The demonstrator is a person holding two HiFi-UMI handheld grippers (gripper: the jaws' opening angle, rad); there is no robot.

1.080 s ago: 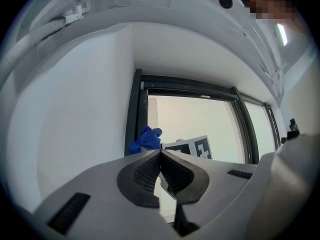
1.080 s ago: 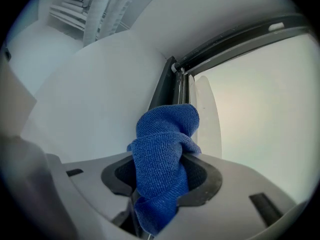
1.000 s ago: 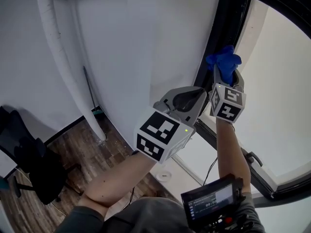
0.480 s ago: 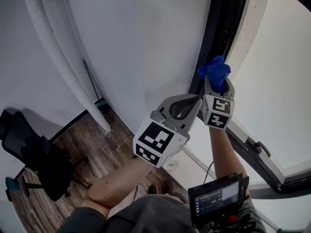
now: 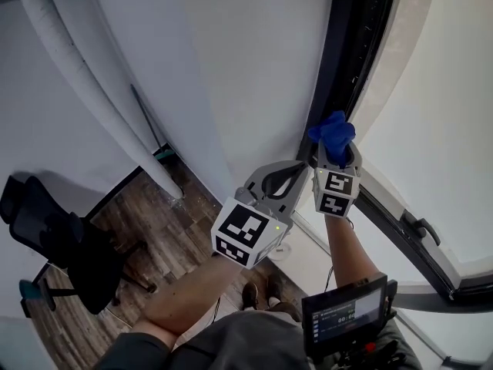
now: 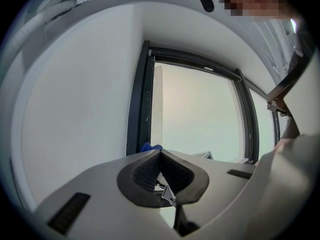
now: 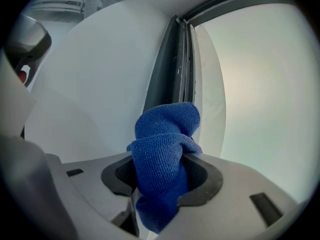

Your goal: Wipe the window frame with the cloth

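Right gripper (image 5: 337, 159) pinches blue cloth (image 5: 332, 132) mid-wad, centre frame, at window frame (image 5: 348, 68). Soft, light; likely flops. Left gripper (image 5: 286, 177) jaws pressed together, empty.

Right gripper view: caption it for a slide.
Right gripper clamps a bunched blue cloth, pointed at the dark window frame.

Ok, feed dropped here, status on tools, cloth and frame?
Right tool shut on blue cloth, cloth at the window frame, contact unclear. Left tool shut, empty. Nothing in the way.
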